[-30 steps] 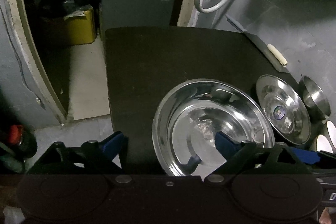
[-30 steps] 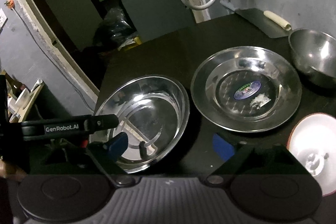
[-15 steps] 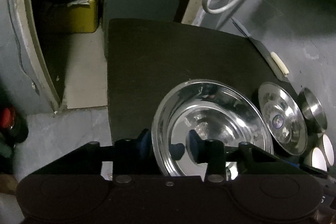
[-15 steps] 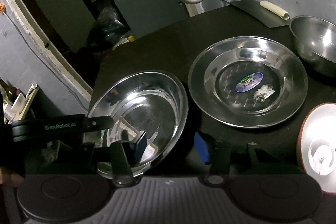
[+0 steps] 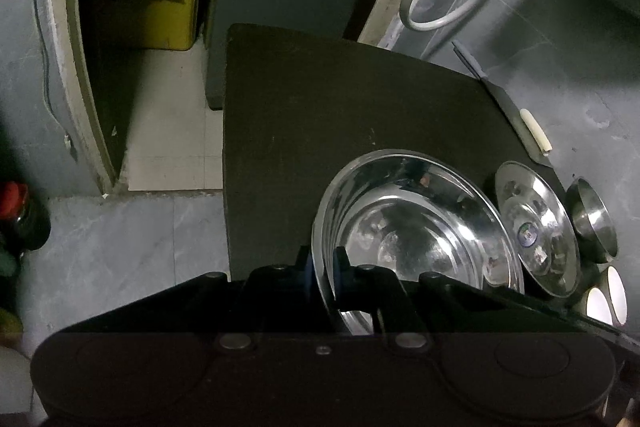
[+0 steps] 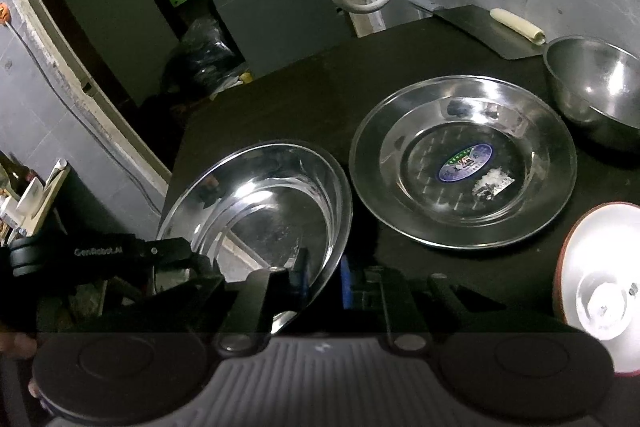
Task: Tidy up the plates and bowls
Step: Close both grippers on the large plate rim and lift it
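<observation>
1. Dark tabletop (image 6: 304, 95), grey wall behind, and steel dishes spread across it.
2. Left gripper (image 5: 322, 269) has just closed, pinching the big steel bowl's (image 5: 416, 227) near-left rim.
3. Right gripper (image 6: 322, 277) has just closed too, pinching the same bowl's near-right rim.
4. Thin, stiff, slick metal, probably light; the rim is the only purchase.
5. Further right: stickered steel plate (image 6: 464, 163), then a deep bowl (image 6: 596, 87).

The right gripper (image 6: 322, 273) has just been closing and pinches the near rim of the steel basin (image 6: 256, 215); the left gripper (image 6: 188, 251) clamps its left rim; right of it lies a stickered steel plate (image 6: 464, 163); far right, a steel bowl (image 6: 596, 87).
</observation>
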`<state>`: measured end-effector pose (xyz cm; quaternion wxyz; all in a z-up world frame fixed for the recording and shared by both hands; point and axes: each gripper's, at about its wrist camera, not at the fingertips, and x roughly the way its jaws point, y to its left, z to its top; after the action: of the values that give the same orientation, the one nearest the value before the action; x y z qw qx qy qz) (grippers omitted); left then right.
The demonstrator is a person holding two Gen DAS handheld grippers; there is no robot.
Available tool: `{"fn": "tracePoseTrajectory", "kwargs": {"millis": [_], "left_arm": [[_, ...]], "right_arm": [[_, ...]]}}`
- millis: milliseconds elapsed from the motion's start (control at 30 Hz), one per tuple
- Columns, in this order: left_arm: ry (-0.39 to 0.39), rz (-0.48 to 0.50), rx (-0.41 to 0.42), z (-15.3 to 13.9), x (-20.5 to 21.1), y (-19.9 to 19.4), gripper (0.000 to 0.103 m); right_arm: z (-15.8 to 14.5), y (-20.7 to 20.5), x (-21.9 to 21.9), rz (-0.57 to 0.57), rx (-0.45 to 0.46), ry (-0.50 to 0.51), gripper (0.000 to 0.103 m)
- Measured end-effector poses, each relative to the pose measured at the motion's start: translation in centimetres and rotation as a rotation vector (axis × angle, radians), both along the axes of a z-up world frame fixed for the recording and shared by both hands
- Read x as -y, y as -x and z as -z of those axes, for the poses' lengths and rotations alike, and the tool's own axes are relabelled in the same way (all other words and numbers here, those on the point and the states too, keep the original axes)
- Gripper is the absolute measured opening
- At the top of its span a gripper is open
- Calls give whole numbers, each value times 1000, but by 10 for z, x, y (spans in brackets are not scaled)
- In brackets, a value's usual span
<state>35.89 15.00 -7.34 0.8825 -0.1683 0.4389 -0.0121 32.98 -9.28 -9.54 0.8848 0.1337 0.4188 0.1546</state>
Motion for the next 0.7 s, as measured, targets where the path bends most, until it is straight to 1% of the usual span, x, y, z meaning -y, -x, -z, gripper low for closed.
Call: {"fn": "tracePoseTrajectory", "kwargs": {"millis": [167,433,700], "left_arm": [[10,-15,27,-11,2,14,10],[-2,-19,56,-29,17,44,11],[-2,-32,79,-39,40,88,13]], "right_arm": [[-10,5,4,-32,36,-1,17],[-28,26,22,-63,80,-14,17],[-44,57,43,-104,112,-10,17]]}}
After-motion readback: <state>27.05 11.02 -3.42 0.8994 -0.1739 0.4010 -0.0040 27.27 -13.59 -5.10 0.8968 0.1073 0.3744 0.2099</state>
